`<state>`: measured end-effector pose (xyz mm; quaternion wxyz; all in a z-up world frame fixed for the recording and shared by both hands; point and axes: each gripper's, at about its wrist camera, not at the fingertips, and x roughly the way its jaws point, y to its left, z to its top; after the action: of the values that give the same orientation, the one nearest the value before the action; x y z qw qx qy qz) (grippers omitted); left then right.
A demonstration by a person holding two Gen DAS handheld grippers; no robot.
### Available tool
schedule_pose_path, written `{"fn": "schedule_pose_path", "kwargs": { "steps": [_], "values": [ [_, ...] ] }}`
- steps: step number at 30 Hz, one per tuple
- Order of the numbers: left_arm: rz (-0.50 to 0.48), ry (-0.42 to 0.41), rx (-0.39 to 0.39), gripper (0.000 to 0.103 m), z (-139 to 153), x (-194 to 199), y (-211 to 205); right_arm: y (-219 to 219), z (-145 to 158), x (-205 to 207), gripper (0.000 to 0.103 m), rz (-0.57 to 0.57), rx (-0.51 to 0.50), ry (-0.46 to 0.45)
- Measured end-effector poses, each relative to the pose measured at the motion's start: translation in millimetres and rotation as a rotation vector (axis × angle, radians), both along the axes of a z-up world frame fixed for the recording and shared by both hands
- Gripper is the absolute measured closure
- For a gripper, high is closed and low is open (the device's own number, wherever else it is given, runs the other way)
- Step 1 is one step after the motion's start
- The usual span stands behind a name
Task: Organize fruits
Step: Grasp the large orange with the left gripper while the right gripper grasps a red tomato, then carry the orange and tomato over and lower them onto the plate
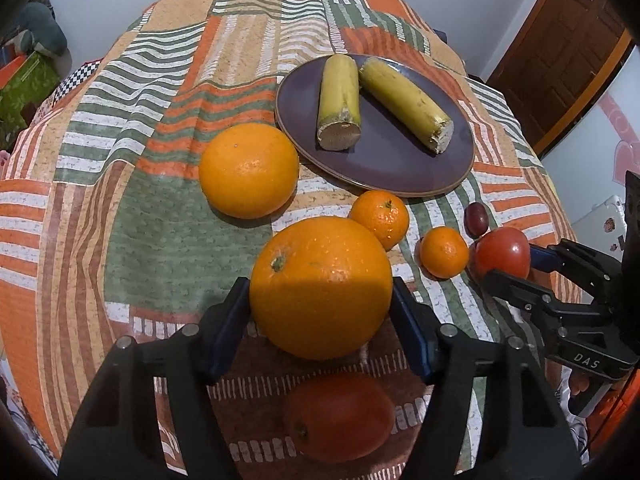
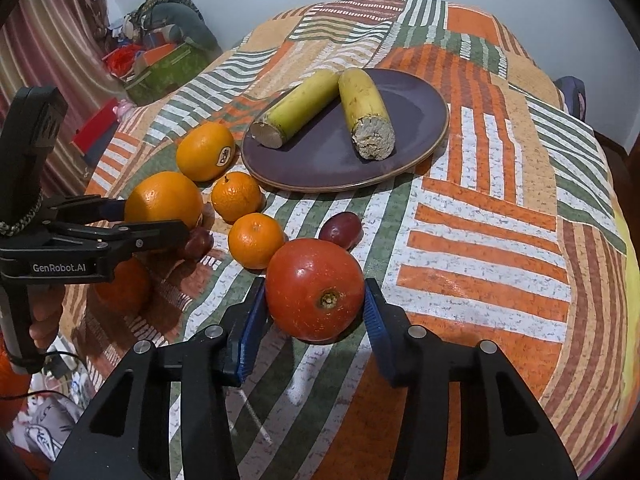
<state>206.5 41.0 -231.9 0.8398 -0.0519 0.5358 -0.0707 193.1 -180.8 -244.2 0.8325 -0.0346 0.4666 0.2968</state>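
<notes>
My left gripper (image 1: 320, 286) is shut on a large orange (image 1: 320, 264) that rests on the patterned cloth; both blue pads touch its sides. In the right wrist view the left gripper (image 2: 156, 216) grips the same orange (image 2: 160, 196) from the left. My right gripper (image 2: 316, 285) is shut on a red tomato (image 2: 312, 276), stem end towards the camera. It shows again in the left wrist view as the right gripper (image 1: 510, 264) around the tomato (image 1: 502, 250). A dark plate (image 1: 376, 164) behind holds two banana pieces (image 1: 339, 100).
A second large orange (image 1: 248, 170) lies left of the plate. Two mandarins (image 1: 380, 218) (image 1: 444, 252) and a dark red grape (image 1: 477, 216) sit between the grippers. Another reddish fruit (image 1: 340, 416) lies under my left gripper. Boxes and clutter (image 2: 160, 68) stand beyond the table's left edge.
</notes>
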Motion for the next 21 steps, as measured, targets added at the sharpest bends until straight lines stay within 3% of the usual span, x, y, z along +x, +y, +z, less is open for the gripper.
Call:
{"fn": "schedule_pose_path", "kwargs": {
  "steps": [7,21],
  "values": [
    [0.013,-0.019,0.005,0.036,10.1,-2.6,1.6,-5.3,12.8,-0.4,0.060,-0.009,0.016,-0.028],
    [-0.019,-0.147,0.007,0.036,59.0,14.3,-14.0,-20.7,51.3,17.6,0.060,-0.059,0.040,-0.137]
  ]
}}
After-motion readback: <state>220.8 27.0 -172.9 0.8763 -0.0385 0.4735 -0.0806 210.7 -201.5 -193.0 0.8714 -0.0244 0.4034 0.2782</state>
